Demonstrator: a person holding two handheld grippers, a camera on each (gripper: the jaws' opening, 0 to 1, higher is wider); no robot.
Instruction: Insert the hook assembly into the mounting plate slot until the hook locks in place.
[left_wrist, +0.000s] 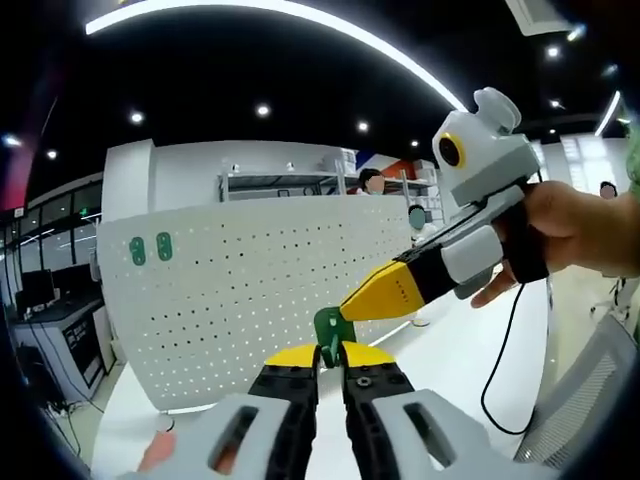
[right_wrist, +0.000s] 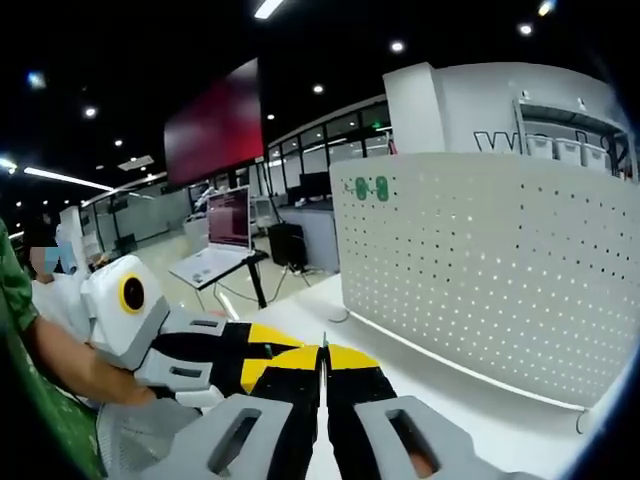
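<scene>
1. Gripping a green hook assembly (left_wrist: 328, 330) between yellow-tipped jaws, left gripper (left_wrist: 330, 352) closed narrow on the part, held up in front of the white perforated mounting plate (left_wrist: 250, 290) standing on the white tabletop (left_wrist: 440, 350).
2. Reaching in from the right of the left gripper view, right gripper (left_wrist: 352, 308), tip just beside or touching the hook; in the right gripper view, right gripper (right_wrist: 323, 358) jaws pressed together with no gap, a thin edge showing at the seam, too small to tell whether anything is pinched.
3. Already fixed near the plate's upper corner: two green hooks (left_wrist: 150, 248), side by side, seen also in the right gripper view (right_wrist: 370, 188).
4. Held well clear of the plate (right_wrist: 480, 260), hook not yet at any slot; insertion judged still ahead.
5. Likely trouble: slipping or twisting of the small hook during a two-gripper regrip, dropping it onto the table; tilted approach missing the slots; pushing too hard, tipping or sliding the free-standing plate before locking.
</scene>
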